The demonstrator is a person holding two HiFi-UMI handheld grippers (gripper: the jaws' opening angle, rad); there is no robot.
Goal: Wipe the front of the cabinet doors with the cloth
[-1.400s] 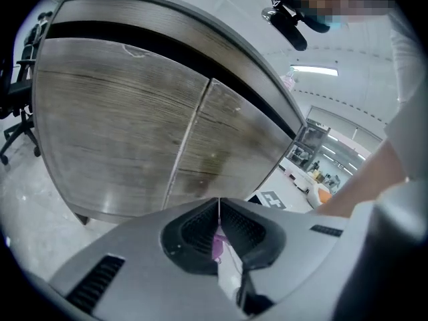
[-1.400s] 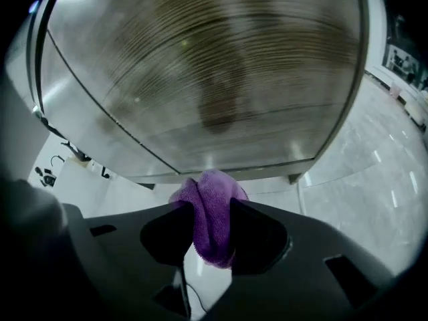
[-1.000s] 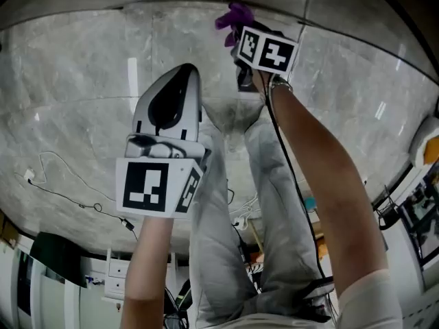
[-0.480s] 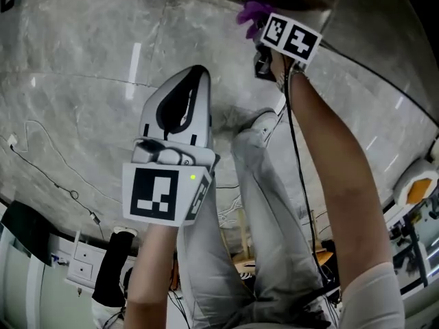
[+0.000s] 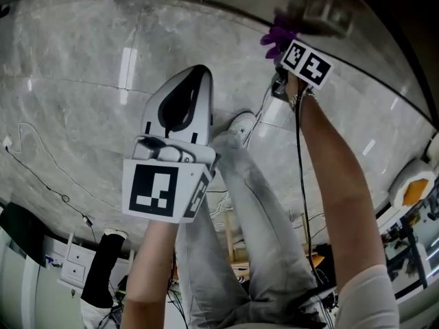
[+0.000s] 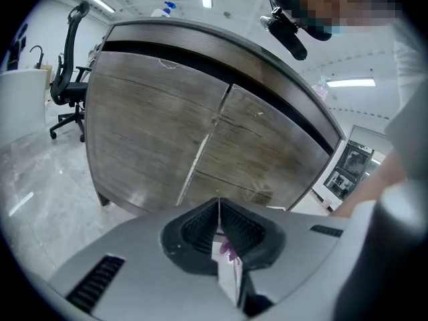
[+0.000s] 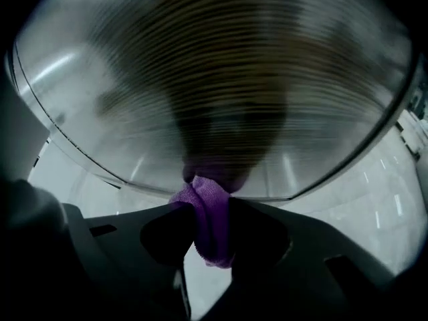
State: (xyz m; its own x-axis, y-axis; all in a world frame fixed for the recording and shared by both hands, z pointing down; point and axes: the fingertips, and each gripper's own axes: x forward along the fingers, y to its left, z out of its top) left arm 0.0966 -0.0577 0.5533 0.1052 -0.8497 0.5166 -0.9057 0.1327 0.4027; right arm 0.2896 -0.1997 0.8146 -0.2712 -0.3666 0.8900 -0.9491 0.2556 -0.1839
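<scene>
The purple cloth [image 7: 212, 196] is bunched between the jaws of my right gripper [image 7: 208, 225], which is shut on it. It presses against the cabinet door [image 7: 214, 79], which is blurred. In the head view the right gripper [image 5: 280, 59] is stretched out at the upper right, with the cloth [image 5: 276, 38] at the cabinet's lower edge [image 5: 312, 9]. My left gripper [image 5: 194, 74] hangs back over the floor, shut and holding nothing. The left gripper view shows its closed jaws [image 6: 219, 209] facing two wood-grain doors, the left door [image 6: 154, 126] and the right door [image 6: 274, 156].
A marble floor [image 5: 82, 101] lies under both grippers, with a thin cable [image 5: 48, 177] across it. The person's grey-trousered legs [image 5: 247, 204] stand between the arms. A black office chair [image 6: 70, 79] stands left of the cabinet, and a spray bottle [image 6: 167, 8] stands on top.
The right gripper has carried the cloth rightward along the cabinet front. The left gripper has stayed shut in about the same place.
</scene>
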